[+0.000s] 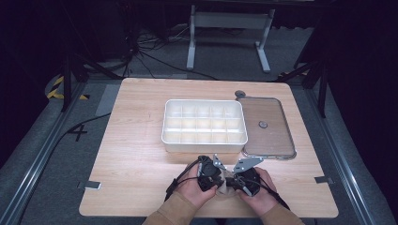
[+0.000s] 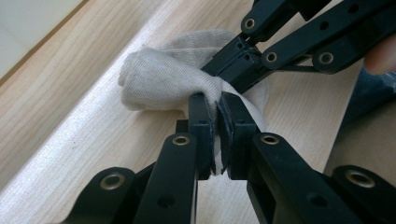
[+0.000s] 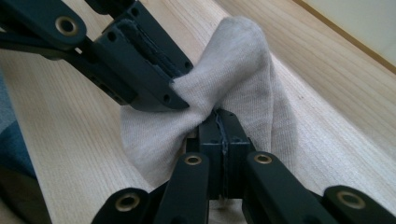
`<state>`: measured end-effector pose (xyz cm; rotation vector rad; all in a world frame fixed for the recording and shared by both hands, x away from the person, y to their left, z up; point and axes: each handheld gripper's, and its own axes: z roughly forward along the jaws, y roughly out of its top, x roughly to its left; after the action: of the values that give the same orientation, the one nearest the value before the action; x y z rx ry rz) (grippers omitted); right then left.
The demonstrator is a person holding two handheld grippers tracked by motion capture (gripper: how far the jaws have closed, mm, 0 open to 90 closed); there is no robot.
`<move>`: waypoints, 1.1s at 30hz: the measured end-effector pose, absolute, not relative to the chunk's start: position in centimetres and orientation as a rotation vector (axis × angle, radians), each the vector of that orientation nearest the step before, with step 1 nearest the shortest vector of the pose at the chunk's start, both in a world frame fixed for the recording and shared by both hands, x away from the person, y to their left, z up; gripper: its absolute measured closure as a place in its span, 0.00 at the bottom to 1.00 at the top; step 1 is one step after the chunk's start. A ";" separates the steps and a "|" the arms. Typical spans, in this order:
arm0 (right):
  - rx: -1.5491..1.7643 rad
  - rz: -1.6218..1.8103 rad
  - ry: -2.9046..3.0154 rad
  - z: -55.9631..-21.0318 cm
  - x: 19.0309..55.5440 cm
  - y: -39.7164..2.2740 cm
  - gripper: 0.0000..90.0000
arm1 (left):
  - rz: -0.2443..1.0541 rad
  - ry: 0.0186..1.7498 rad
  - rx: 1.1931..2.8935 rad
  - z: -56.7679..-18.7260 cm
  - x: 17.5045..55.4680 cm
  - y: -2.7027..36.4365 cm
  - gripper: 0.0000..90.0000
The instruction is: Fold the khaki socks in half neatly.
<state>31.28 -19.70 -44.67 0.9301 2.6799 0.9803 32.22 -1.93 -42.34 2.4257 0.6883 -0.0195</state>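
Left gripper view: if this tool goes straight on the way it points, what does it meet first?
Probably the right tool, just beyond the beige cloth that the left tool already pinches; depth is unclear.

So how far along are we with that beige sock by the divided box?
Done: the lid lies off beside the white divided box. In hand: both the left gripper and right gripper are clamped on the bunched beige sock, low over the table's near edge. Left: probably placing it; the compartments look empty.
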 end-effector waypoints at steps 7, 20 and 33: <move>0.920 1.023 2.684 -44.5 31.2 -19.9 1.00 | -0.037 0.724 2.429 -42.0 32.2 -1.4 0.93; 1.097 1.031 2.669 -42.8 31.9 -24.1 1.00 | -0.022 0.763 2.461 -41.6 32.2 -1.3 0.93; 1.068 0.982 2.716 -44.4 31.8 -22.6 1.00 | -0.012 0.717 2.446 -41.3 31.8 -2.6 0.93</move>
<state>31.81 -22.63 -44.42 1.0678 2.7161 0.9824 31.79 -2.56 -41.28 2.4463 0.7168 -0.0117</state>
